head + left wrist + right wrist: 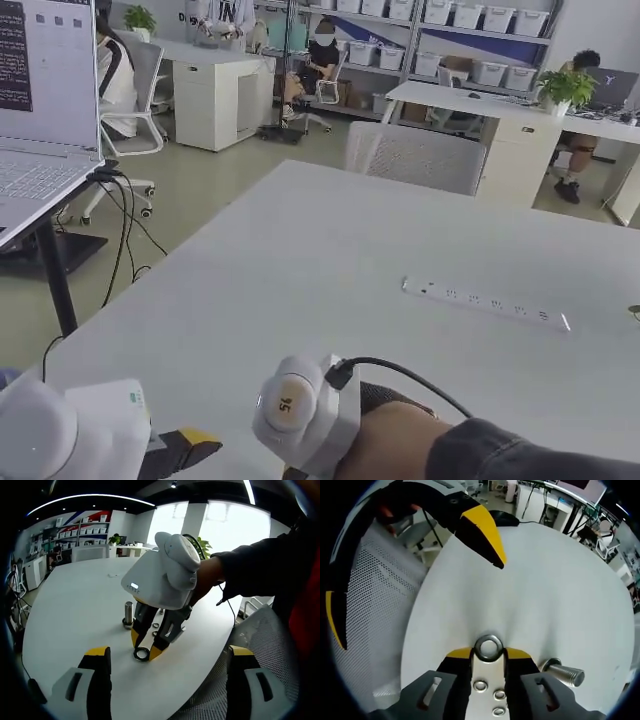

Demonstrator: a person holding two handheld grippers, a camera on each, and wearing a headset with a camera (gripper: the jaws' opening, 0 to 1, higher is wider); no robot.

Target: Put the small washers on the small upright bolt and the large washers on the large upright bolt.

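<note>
My right gripper (488, 655) is shut on a large steel washer (488, 647), its yellow-tipped jaws pinching the ring from both sides. The left gripper view shows the same washer (141, 654) low at the white tabletop, under the right gripper (145, 647) held by a hand. An upright bolt (129, 614) stands just behind it, and the bolt (563, 671) is also to the right of my right jaws. Three small washers (499, 695) lie beneath the right gripper. My left gripper (169, 655) is wide open, with nothing between its jaws, and faces the right one.
The white table (330, 260) carries a power strip (487, 302) further out. A laptop (45, 110) on a stand is at the far left. A mesh chair (415, 155) is at the table's far edge. People sit at desks beyond it.
</note>
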